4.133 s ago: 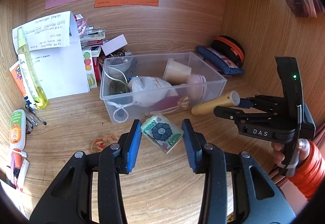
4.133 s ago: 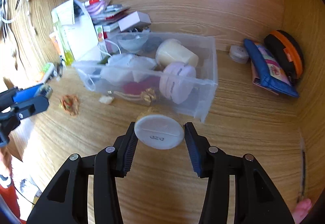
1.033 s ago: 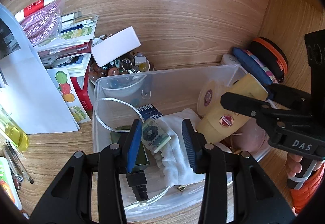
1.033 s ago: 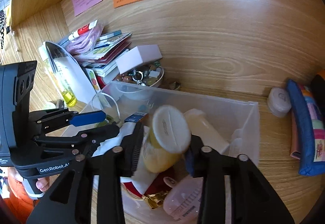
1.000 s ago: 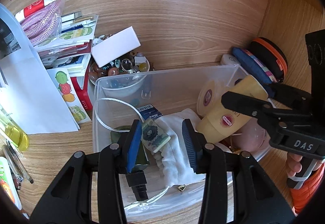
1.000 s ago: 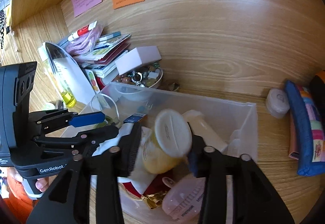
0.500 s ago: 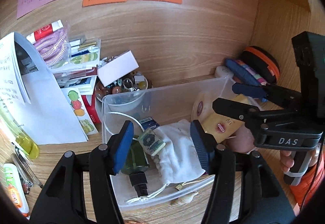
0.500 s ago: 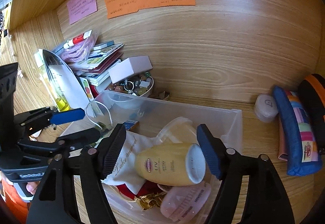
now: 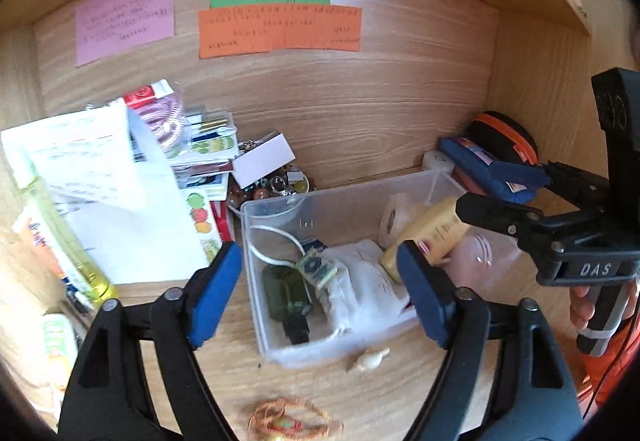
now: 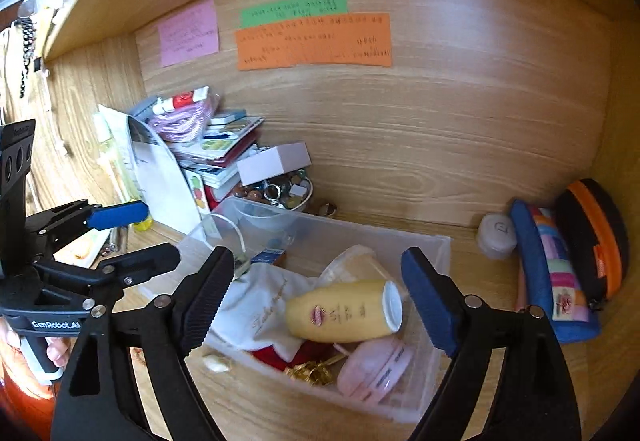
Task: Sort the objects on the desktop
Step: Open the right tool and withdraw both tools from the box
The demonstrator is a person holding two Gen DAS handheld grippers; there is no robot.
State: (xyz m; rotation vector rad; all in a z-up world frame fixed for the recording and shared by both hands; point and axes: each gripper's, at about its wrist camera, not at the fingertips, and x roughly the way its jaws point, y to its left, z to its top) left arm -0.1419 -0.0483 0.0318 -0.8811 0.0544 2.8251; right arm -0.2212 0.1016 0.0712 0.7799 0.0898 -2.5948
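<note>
While each hand-held gripper hangs spread and empty, a clear bin [image 10: 436, 245] sits on the wooden desk [image 9: 400, 393].

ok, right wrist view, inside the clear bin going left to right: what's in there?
In the clear bin: white drawstring pouch → yellow lotion bottle lying on its side, cap pointing right → pink round case at the near right corner.

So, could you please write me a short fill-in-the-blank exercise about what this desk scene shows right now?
1. The yellow bottle lies on its side inside the clear ____ box.
2. Both the left hand-held gripper and the right hand-held gripper are ____.
3. Beneath the green note on the back wall is an ____ note.

Missing words: plastic; open; orange
</note>
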